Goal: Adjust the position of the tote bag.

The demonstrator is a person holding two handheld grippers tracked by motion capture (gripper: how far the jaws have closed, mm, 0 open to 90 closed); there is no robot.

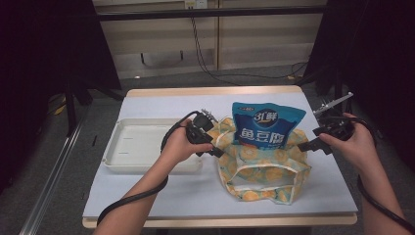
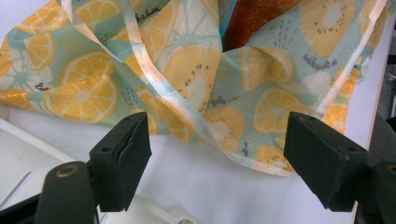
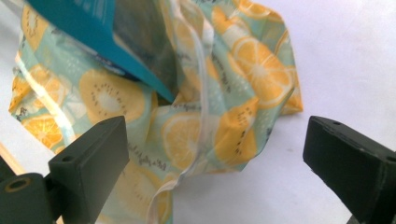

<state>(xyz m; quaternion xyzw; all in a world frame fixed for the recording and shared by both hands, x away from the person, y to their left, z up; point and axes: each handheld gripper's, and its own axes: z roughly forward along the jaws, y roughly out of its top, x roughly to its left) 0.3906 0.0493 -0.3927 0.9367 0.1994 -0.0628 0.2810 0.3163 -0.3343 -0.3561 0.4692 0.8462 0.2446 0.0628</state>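
Observation:
A fabric bag (image 1: 264, 171) printed with lemon and kiwi slices sits on the white table, its mouth facing the person. A blue snack pouch (image 1: 266, 125) stands upright in it. My left gripper (image 1: 216, 147) is at the bag's left edge, and in the left gripper view it (image 2: 219, 144) stands open, the bag's cloth (image 2: 196, 79) just beyond the jaws and apart from the pads. My right gripper (image 1: 306, 146) hangs off the bag's right edge. In the right gripper view it (image 3: 219, 144) is open too, facing the bag (image 3: 196, 135) and the pouch's blue corner (image 3: 93, 28).
A shallow white tray (image 1: 142, 144) lies left of the bag, under my left hand. The table (image 1: 171, 196) ends in a wooden edge at front and back. Dark stands and cables are beyond the far edge.

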